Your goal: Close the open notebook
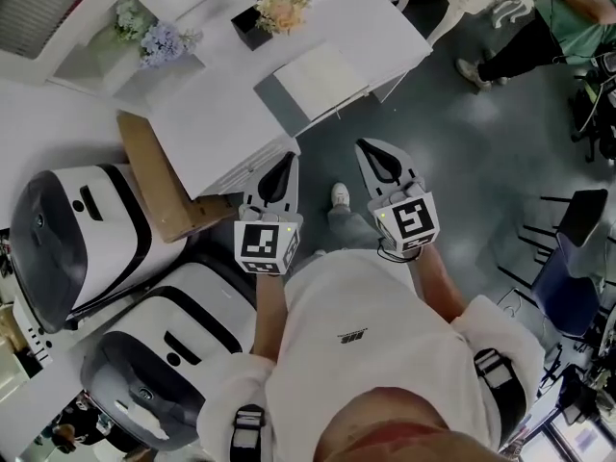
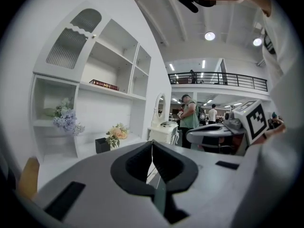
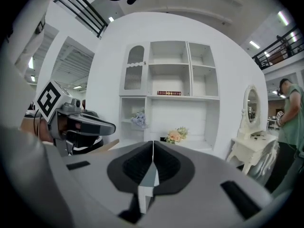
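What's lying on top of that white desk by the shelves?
On the white desk lie an open notebook and a black pot of peach flowers. Anything beneath the notebook's pages is covered.

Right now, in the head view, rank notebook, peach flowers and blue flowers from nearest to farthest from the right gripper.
1. Notebook, open, just ahead of the right gripper.
2. Peach flowers, beyond it.
3. Blue flowers, far left.
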`<state>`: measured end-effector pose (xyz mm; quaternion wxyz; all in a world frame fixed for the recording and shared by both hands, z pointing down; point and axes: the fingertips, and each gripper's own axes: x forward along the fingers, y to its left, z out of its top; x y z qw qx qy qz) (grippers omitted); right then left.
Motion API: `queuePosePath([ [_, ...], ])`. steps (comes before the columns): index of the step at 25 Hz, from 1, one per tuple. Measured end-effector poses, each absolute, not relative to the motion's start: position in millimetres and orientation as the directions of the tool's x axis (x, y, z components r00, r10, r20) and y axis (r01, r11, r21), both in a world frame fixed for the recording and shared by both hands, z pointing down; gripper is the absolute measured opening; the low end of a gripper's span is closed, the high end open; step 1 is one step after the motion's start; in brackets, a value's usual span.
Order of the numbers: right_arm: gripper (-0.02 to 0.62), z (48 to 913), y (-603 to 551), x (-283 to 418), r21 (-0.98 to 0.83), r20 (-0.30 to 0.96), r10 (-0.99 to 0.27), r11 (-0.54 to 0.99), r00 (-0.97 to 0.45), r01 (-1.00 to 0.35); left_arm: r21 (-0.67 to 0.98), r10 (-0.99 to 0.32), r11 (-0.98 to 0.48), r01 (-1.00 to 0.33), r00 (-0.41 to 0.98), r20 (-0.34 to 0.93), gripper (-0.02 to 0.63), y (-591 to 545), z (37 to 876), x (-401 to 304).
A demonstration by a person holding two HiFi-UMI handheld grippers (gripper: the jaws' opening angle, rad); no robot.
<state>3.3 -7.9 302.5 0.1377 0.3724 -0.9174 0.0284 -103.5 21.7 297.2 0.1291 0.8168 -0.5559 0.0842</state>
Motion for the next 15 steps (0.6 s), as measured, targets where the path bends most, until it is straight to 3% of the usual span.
queuePosePath([
  [15, -0.003, 335, -98, 2, 0.036, 0.332, -0.581, 0.795, -0.743, -0.605, 0.15, -0.898, -0.216, -0.965, 0.257, 0.357, 0.0, -54, 334, -115],
])
